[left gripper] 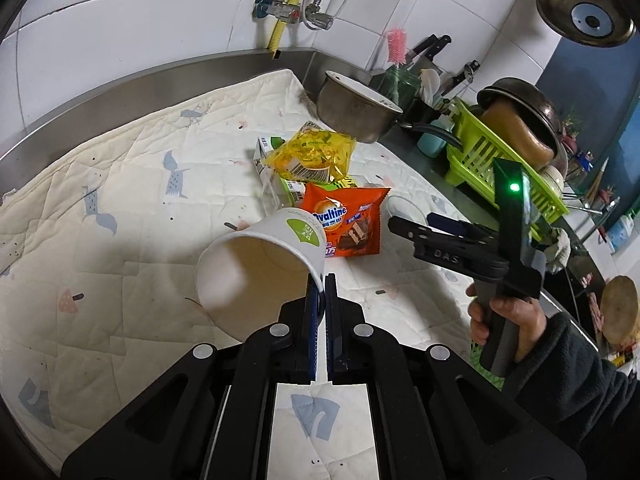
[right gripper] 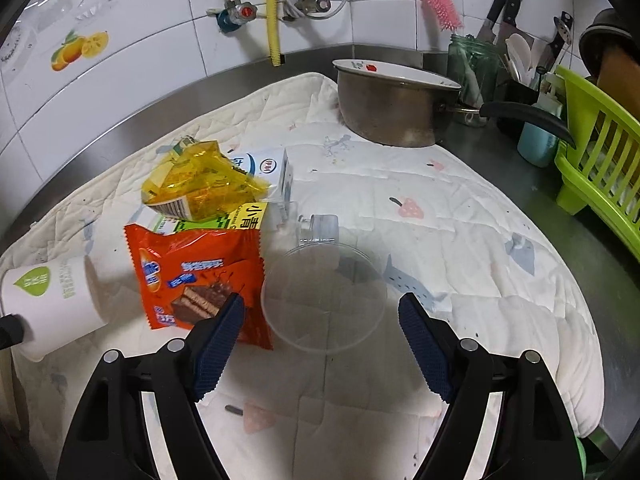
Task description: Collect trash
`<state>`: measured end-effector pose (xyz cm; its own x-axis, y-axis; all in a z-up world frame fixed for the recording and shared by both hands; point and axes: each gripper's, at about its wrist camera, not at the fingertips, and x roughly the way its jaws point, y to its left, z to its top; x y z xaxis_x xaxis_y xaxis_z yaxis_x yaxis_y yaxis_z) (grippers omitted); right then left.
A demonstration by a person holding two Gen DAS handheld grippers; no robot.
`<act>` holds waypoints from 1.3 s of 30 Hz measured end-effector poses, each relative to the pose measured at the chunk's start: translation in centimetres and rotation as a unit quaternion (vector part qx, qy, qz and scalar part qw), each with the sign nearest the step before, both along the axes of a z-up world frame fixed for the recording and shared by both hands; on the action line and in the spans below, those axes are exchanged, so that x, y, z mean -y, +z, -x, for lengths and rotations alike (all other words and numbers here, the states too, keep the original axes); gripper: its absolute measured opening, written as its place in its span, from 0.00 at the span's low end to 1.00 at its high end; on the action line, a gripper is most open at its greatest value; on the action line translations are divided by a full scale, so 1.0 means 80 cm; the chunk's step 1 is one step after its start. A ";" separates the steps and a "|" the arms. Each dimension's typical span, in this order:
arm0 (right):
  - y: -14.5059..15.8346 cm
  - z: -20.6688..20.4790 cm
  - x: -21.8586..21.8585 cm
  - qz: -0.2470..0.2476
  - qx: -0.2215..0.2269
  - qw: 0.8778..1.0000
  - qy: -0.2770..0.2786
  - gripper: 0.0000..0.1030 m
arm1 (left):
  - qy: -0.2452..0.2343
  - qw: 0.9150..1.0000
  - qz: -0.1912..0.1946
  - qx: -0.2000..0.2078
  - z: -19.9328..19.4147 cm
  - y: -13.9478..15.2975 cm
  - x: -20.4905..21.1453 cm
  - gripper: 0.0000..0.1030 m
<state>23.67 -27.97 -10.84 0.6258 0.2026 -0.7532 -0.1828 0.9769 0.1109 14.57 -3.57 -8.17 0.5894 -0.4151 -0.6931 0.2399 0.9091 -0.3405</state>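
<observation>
My left gripper [left gripper: 321,282] is shut on the rim of a white paper cup [left gripper: 260,268] and holds it tilted above the quilted mat [left gripper: 100,184]; the cup also shows in the right wrist view [right gripper: 52,304]. Behind it lie an orange Ovaltine wrapper [left gripper: 346,222], a yellow wrapper [left gripper: 312,156] and a milk carton [left gripper: 262,156]. My right gripper [right gripper: 322,306] is open above a clear plastic cup [right gripper: 324,300], with the orange wrapper [right gripper: 196,272] to its left. The yellow wrapper [right gripper: 196,184] and carton [right gripper: 268,170] lie beyond.
A metal pot [right gripper: 396,104] with a black handle stands at the mat's far corner. A green dish rack [right gripper: 600,168], a jar of utensils [right gripper: 476,64] and knives are to the right. Tiled wall and pipes [right gripper: 274,12] are behind.
</observation>
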 end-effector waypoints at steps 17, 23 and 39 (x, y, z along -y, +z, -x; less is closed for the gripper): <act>0.014 0.030 0.010 -0.013 0.008 1.000 -0.008 0.58 | -0.015 1.000 0.000 0.010 0.007 0.012 0.010 0.02; 0.041 0.096 0.042 -0.022 0.027 0.999 -0.036 0.58 | -0.038 0.999 0.004 0.017 0.016 0.022 0.032 0.02; -0.020 0.299 0.202 0.007 -0.048 0.980 -0.192 0.59 | -0.176 0.984 0.011 0.015 0.065 0.026 0.171 0.02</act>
<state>-0.22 -44.14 -12.46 0.5796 -0.0448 -0.8137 0.2101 0.9730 0.0961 9.33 -17.28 -6.05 0.4260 -0.6121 -0.6662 0.5493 0.7601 -0.3472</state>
